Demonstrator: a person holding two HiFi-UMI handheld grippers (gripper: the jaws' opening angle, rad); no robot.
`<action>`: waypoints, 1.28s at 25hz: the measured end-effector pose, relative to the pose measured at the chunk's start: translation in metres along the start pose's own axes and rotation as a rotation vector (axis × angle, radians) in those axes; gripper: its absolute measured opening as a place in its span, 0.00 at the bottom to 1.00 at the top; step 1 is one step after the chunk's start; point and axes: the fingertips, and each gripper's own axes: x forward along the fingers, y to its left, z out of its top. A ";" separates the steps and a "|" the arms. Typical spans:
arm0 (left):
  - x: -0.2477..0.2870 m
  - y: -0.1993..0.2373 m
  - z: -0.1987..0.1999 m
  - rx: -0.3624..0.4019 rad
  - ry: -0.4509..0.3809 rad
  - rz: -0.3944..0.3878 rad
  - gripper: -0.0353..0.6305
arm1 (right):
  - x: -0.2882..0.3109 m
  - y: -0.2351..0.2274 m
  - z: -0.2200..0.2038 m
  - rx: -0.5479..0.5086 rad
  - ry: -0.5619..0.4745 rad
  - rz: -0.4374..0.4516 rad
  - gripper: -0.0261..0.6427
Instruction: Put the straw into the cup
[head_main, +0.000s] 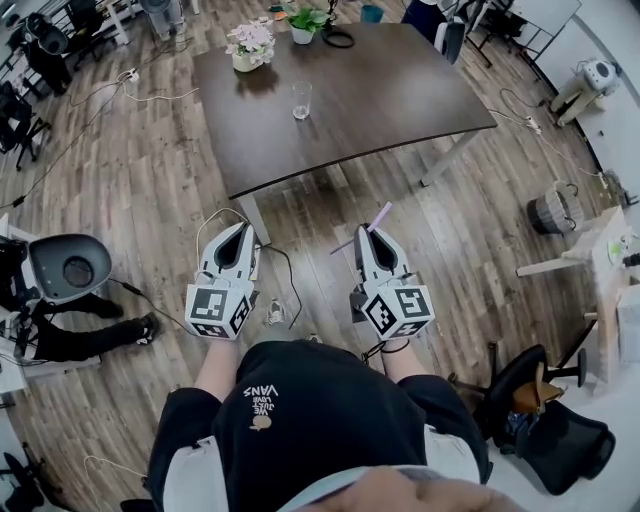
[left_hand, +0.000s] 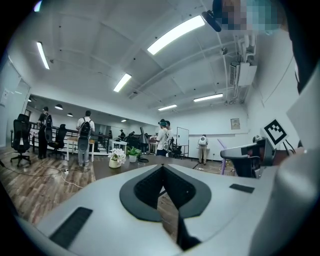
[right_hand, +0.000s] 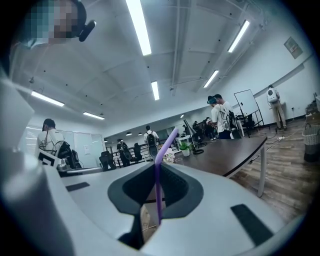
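Right gripper: jaws pinched narrow on the purple straw, which stands up between them, its bent top leaning away.
Grip risk: the straw is thin and caught low on its stem. I reckon a knock against the table edge could swing it in the pads or pull it free.
Left gripper: jaws closed together on nothing, carried level beside the right one.
Floor: a black cable trails just ahead of the person, between them and the table, and could catch a foot.
Table: dark top, its near corner well ahead of both grippers.
Cup: a clear glass, upright, alone near the middle of the table and well apart from the straw.
Cup risk: it looks light and empty. A straw coming in slanted may strike the rim and push or tip it, since nothing steadies it.
Flower pot: beyond the cup, near the far left edge. An overreach could brush it.
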 end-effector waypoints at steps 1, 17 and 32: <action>0.007 0.007 0.001 0.002 -0.001 -0.010 0.07 | 0.008 0.000 0.002 -0.002 -0.006 -0.008 0.10; 0.084 0.087 0.012 0.014 0.019 -0.129 0.07 | 0.108 0.000 0.010 0.013 -0.043 -0.115 0.10; 0.174 0.085 0.022 -0.002 0.012 -0.058 0.07 | 0.170 -0.071 0.037 0.004 -0.023 -0.047 0.10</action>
